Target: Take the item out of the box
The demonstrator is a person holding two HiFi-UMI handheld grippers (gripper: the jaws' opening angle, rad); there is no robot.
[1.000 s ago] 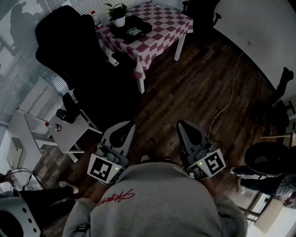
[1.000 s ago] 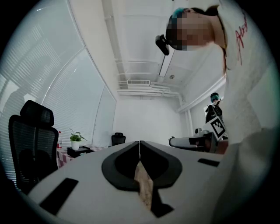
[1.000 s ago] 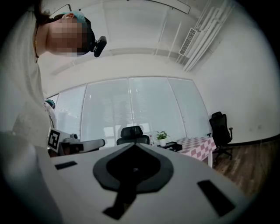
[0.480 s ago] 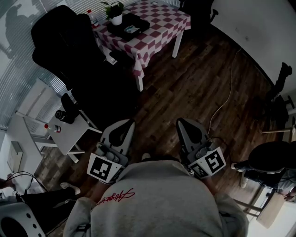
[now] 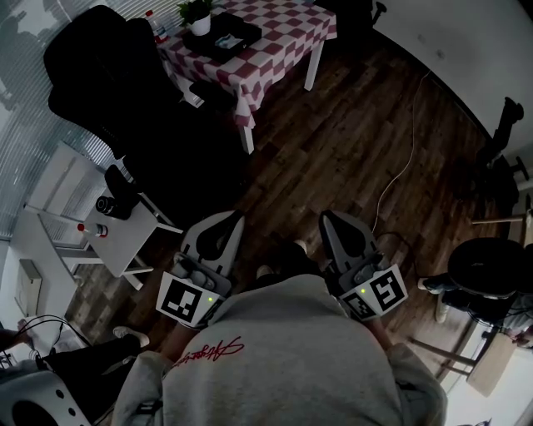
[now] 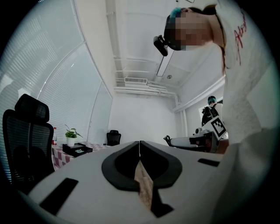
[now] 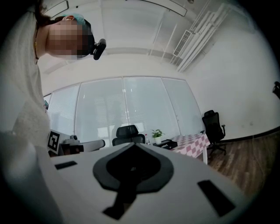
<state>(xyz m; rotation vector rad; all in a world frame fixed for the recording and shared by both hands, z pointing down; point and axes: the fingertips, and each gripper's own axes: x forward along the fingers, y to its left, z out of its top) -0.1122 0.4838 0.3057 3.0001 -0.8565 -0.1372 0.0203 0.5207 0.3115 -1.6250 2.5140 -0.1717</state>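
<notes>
A person in a grey sweatshirt is standing on the wood floor, holding the left gripper (image 5: 236, 220) and the right gripper (image 5: 327, 218) side by side close to the chest. Both are pointing level into the room, with the jaws of each closed tip to tip and gripping nothing.

No box is sitting within reach. Well ahead of both jaws a checkered table (image 5: 279, 52) is carrying a black tray (image 5: 250, 32), probably the box in question. Something pale is lying in it, too small to make out.

Trouble is likely waiting on the way there and at the tray. A potted plant (image 5: 198, 23) is standing just beside the tray and a bottle (image 5: 151, 17) is standing near it, so a wide swing of either gripper could be tipping them over. A cable (image 5: 400, 179) is trailing across the floor ahead and to the right of the right jaws, risking a snagged foot. A large black office chair (image 5: 108, 91) is crowding the approach ahead and to the left of the left jaws. Jaws left closed on arrival would only be pushing the item about.

To the left of the left jaws, a white side table (image 5: 129, 245) is bearing a dark object (image 5: 112, 195) and a small bottle (image 5: 98, 229).
</notes>
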